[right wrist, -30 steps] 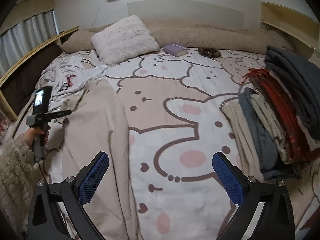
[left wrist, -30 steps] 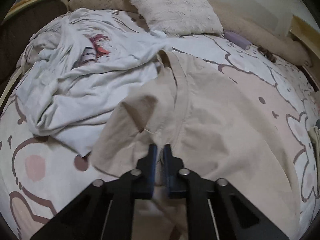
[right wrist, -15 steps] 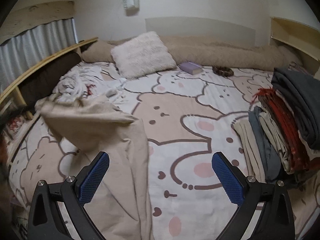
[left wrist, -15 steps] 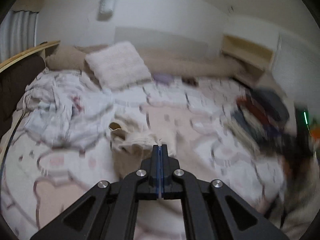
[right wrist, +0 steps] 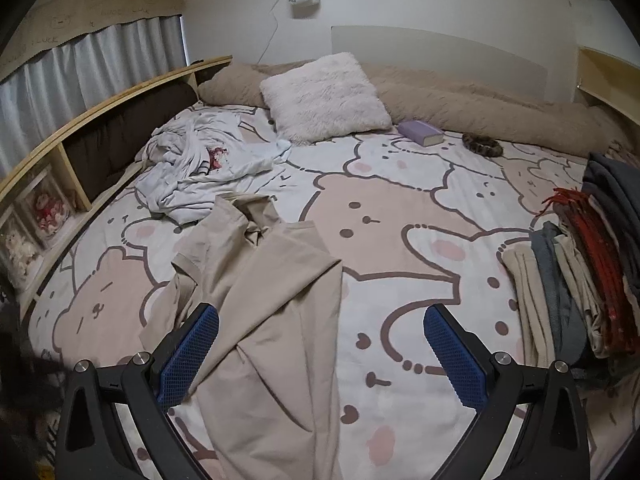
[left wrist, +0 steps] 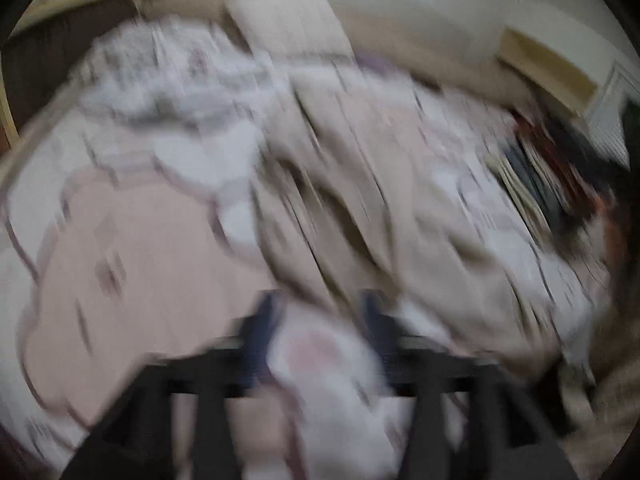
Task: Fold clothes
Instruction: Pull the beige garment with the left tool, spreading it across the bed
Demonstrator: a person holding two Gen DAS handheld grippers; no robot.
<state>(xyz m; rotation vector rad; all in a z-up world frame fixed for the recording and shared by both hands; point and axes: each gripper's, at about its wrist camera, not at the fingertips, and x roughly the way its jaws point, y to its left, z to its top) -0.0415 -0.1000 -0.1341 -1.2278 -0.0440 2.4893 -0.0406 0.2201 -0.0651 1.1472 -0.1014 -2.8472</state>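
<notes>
While both grippers, left gripper [left wrist: 322, 320] and right gripper [right wrist: 320, 354], gape empty, one beige garment [right wrist: 276, 292], one white garment [right wrist: 200, 160]

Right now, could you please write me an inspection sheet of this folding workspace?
Surface: bed sheet with a bear print, mostly bare in the middle.
Job's things: beige garment lying rumpled and unfolded; crumpled white garment beyond it; stack of folded clothes at the right edge.
Clutter: fluffy pillow, purple book, dark hair scrunchie.
Grippers: right gripper open, holding nothing; left gripper open over the sheet, its view badly blurred.
Cables: thin cord on the wall.
Surroundings: curtain, wooden shelf beside the bed.
</notes>
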